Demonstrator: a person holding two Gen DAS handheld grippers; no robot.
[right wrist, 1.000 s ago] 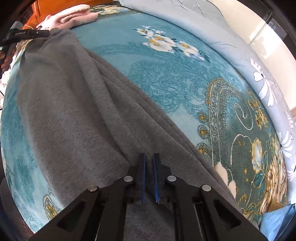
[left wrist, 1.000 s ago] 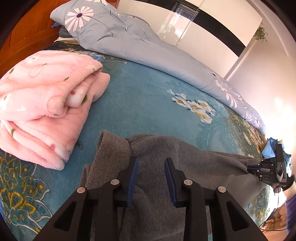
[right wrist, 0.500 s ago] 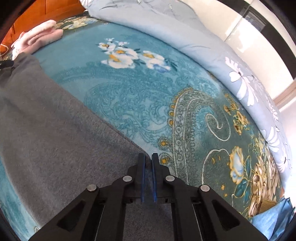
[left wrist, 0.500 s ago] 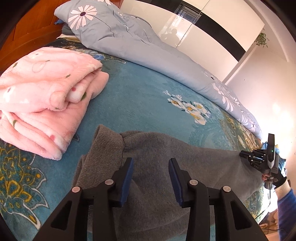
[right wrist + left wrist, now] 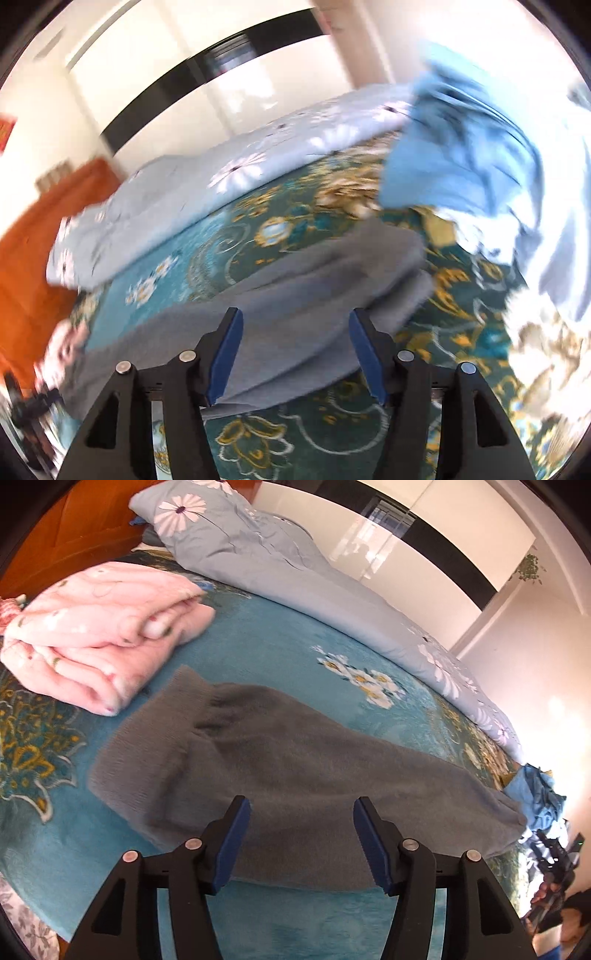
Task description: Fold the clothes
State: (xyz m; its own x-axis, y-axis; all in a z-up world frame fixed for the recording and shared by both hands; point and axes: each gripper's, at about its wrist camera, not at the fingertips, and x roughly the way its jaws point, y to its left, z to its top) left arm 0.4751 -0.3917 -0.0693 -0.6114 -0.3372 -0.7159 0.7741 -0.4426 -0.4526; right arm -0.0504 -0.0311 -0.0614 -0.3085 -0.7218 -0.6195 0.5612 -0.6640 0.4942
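Teal floral bedspread [image 5: 258, 657] fills the left wrist view, with a grey-blue daisy duvet [image 5: 295, 583] bunched along its far side, an orange wooden headboard [image 5: 62, 535] at far left and white wardrobe doors behind. Left gripper [image 5: 301, 840] has its blue pads spread wide, holding nothing, over the near edge of the grey sweatpants [image 5: 295, 760]. They lie flat and lengthwise ahead of the fingers, ribbed waistband ahead-left, seemingly laid out straight for the next fold. A folded pink blanket [image 5: 92, 635] sits farther left, touching nothing grey

Blurred by motion, the right wrist view shows the same bedspread [image 5: 295, 443]. Right gripper [image 5: 295, 354] is likewise spread and empty over the sweatpants [image 5: 314, 288], whose leg end lies just ahead-right. A crumpled light blue garment [image 5: 461, 155] waits far ahead-right, probably next
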